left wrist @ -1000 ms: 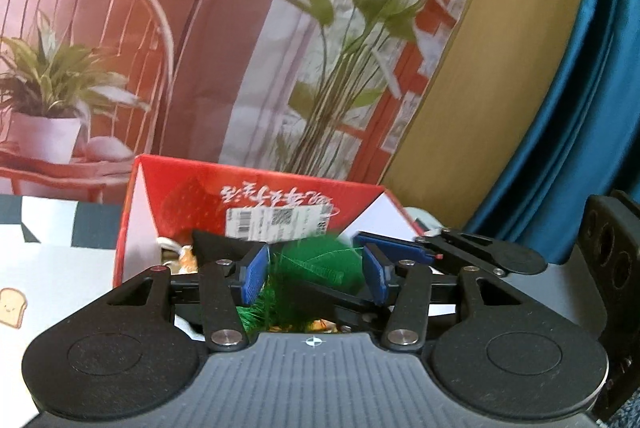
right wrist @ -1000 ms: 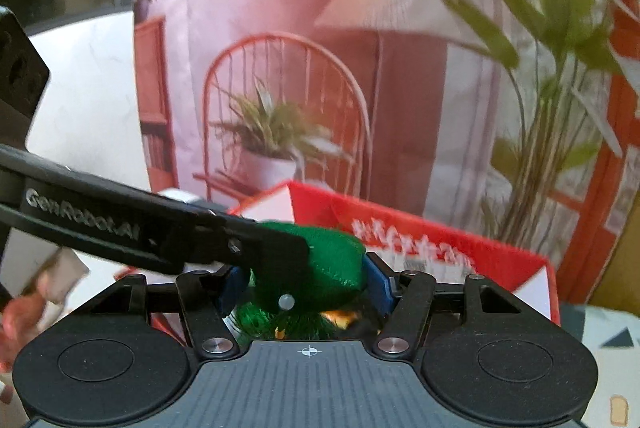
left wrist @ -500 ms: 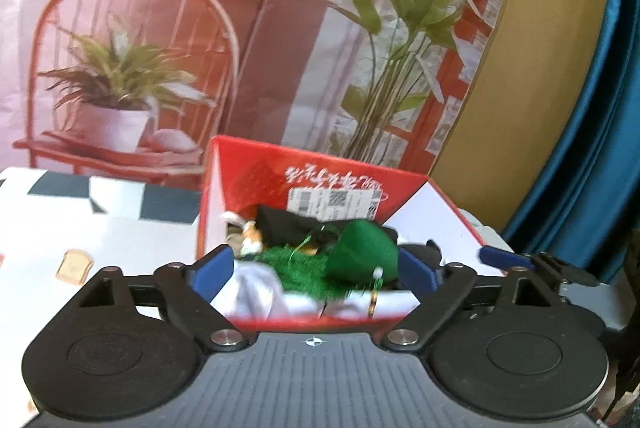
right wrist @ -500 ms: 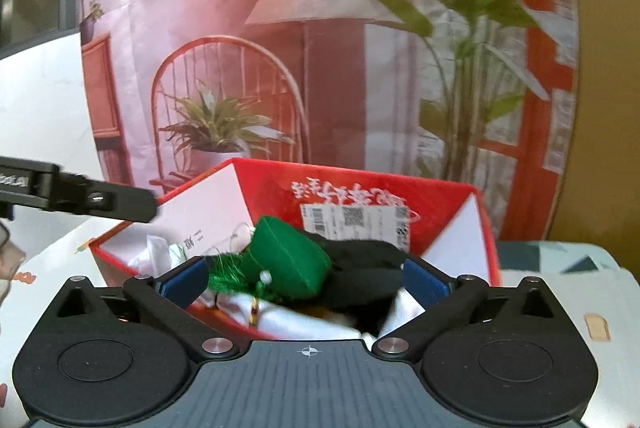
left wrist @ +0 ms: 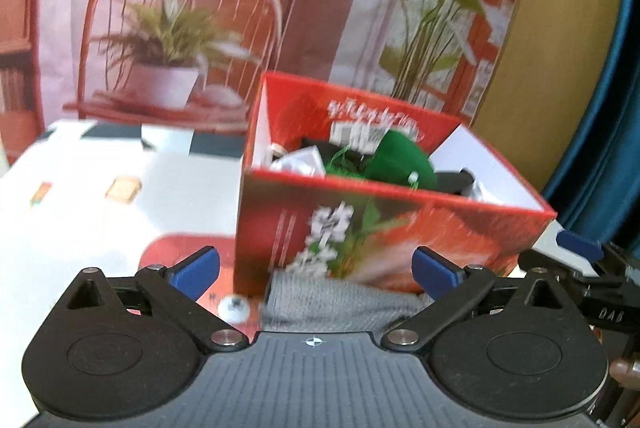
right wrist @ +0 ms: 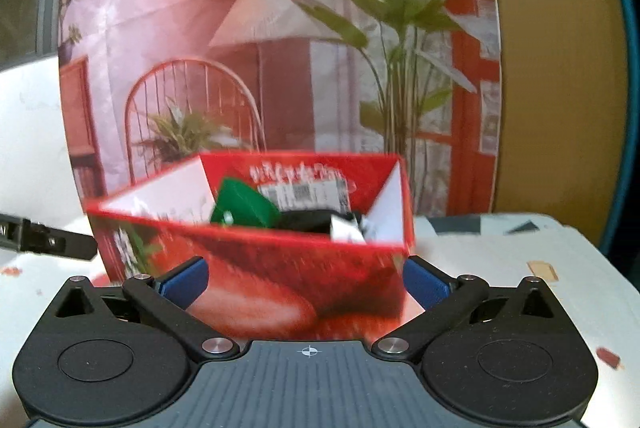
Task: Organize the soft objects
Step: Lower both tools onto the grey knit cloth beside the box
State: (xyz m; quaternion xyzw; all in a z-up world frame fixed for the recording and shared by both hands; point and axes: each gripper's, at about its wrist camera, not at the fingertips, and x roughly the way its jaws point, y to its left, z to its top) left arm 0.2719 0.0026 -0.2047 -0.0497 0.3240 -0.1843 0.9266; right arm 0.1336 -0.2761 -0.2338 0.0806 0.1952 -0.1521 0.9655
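A second ago both grippers were pinched on the green soft toy (left wrist: 400, 160) above the red box (left wrist: 384, 224); now it lies inside the box, leaning toward the back wall on top of black and white fabric pieces, with green tinsel beside it. The left gripper (left wrist: 316, 270) and the right gripper (right wrist: 306, 282) have both let go and drawn back: each has its jaws spread wide and holds nothing, and the box's front wall now fills the space ahead of them. That item looks stowed. A grey knitted piece (left wrist: 344, 304) still lies on the table against the box's front wall, just ahead of the left gripper, so it is probably the next thing to pick up.
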